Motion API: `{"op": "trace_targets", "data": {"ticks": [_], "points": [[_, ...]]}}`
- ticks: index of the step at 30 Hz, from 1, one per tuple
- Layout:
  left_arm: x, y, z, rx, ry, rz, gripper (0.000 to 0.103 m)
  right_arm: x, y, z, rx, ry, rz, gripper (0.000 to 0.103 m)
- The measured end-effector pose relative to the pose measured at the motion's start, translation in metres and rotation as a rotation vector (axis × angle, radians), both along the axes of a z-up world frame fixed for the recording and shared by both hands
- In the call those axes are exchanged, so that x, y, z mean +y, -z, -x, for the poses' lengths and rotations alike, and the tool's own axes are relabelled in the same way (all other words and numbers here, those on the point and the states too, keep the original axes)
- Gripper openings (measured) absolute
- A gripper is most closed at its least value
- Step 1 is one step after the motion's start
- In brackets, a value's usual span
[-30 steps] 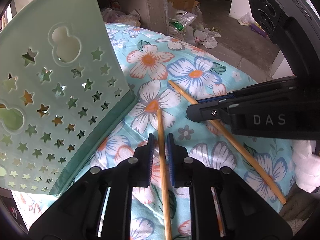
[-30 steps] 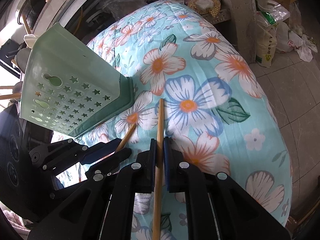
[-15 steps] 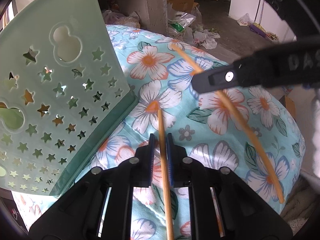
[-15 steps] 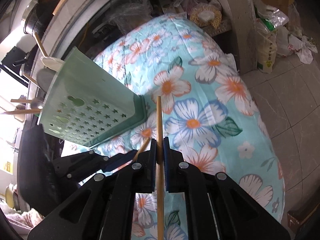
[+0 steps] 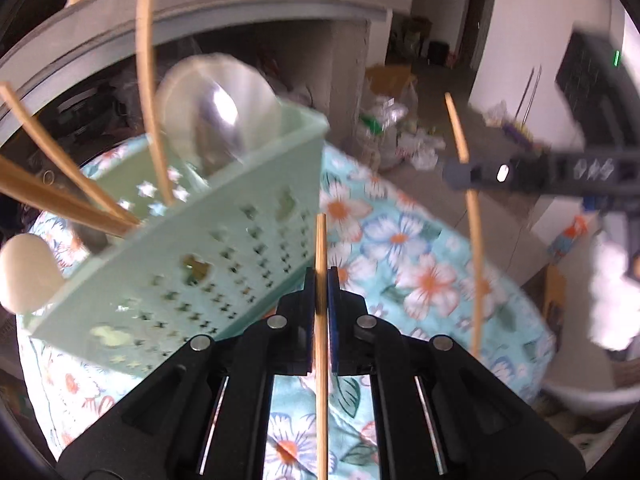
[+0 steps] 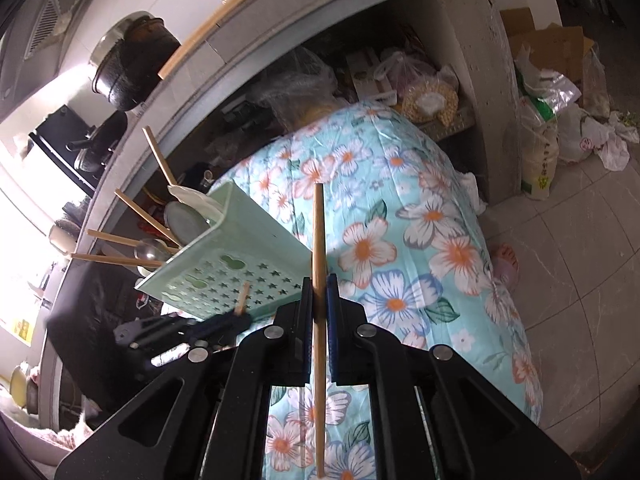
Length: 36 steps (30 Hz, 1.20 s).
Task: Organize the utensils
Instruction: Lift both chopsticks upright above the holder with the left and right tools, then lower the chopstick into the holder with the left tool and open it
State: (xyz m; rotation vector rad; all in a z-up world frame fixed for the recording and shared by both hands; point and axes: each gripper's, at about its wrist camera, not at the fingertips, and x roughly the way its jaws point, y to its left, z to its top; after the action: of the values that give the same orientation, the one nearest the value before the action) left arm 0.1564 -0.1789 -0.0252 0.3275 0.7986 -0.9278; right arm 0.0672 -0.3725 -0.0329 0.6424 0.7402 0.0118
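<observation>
Left gripper (image 5: 321, 280): its jaws are clamping a wooden chopstick, having just been closing onto it over the last moment.
Left chopstick (image 5: 321, 344): it is running lengthwise between the pads, its tip projecting past the fingertips and standing clear of the cloth.
Right gripper (image 6: 320, 286): its jaws are pressing closed on a second wooden chopstick.
Right chopstick (image 6: 319, 320): it is passing between the pads and extending well beyond the fingertips, held off the cloth.
Cross view: the left wrist camera is showing the right gripper (image 5: 472, 174) at upper right, blurred, with its chopstick (image 5: 474, 264) hanging nearly upright through it; the right wrist camera is showing the left gripper (image 6: 236, 320) at lower left with a short chopstick tip (image 6: 243, 298) poking out.
Floral cloth (image 6: 420, 240): turquoise with white and orange flowers, it is covering the surface below both grippers.
Utensil basket (image 6: 248, 256): pale green with star cut-outs, it is sitting tilted on the cloth just beyond the fingertips.
Basket contents: several wooden chopsticks (image 5: 148, 92) and spoons (image 5: 218, 108) are leaning out of its open top.
Background: a black pot (image 6: 132, 60) is standing on the counter above; bags (image 6: 540, 136) are lying on the tiled floor.
</observation>
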Motion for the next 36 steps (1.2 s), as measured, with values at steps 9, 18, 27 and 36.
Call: {"op": "trace_targets", "data": {"ticks": [9, 18, 27, 36], "points": [[0.068, -0.100, -0.008, 0.003, -0.089, 0.328, 0.005, -0.002, -0.006, 0.004, -0.031, -0.024, -0.016, 0.006], [0.097, -0.176, -0.004, -0.180, -0.117, 0.460, 0.005, -0.005, -0.005, 0.010, -0.040, -0.014, -0.027, 0.006], [0.118, -0.216, -0.004, -0.299, -0.178, 0.522, 0.005, -0.012, -0.003, 0.015, -0.037, 0.006, -0.035, 0.006], [0.112, -0.180, -0.034, -0.213, -0.239, 0.475, 0.005, -0.011, -0.004, 0.013, -0.033, 0.004, -0.032, 0.006]]}}
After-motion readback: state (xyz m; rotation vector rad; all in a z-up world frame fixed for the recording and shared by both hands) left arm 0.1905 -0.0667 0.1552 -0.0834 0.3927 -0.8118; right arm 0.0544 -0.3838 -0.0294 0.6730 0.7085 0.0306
